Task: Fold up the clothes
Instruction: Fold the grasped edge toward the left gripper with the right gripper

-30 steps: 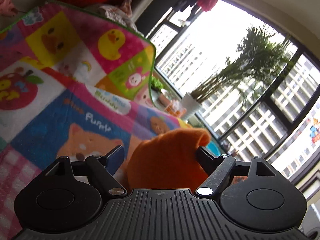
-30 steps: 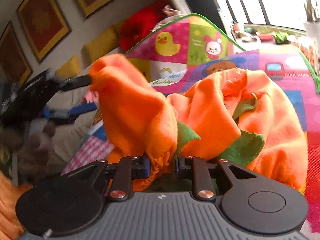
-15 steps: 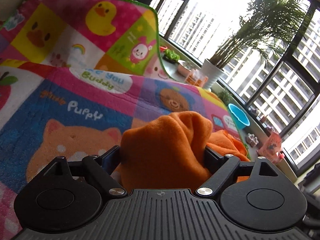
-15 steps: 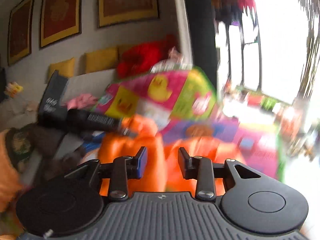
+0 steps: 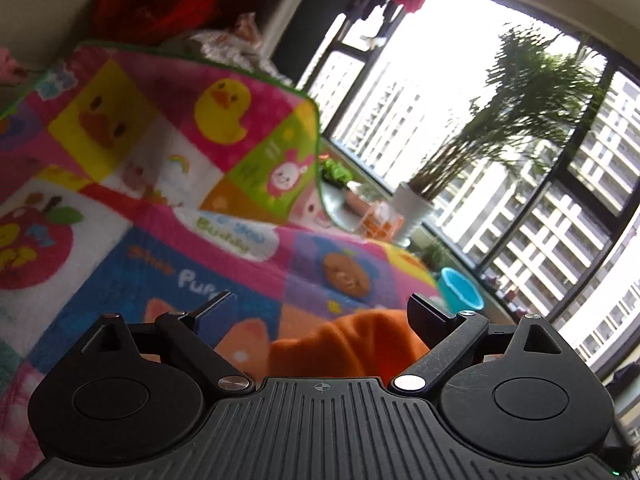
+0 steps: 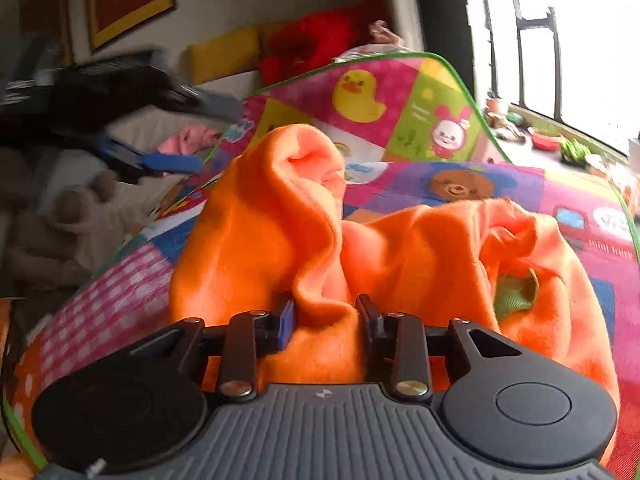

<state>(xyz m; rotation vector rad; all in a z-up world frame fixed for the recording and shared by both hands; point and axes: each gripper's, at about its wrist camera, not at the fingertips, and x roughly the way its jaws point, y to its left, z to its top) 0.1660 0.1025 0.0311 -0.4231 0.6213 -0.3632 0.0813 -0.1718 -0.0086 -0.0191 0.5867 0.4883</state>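
Left tool (image 5: 320, 308) wide apart, right tool (image 6: 325, 318) clamped.

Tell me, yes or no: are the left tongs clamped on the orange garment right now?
No. The left tongs stand wide open, and the orange garment lies below the gap with neither finger pressing it.

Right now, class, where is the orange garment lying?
The orange garment lies bunched on the colourful cartoon play mat, filling the centre of the right wrist view, with a fold between the right gripper fingers.
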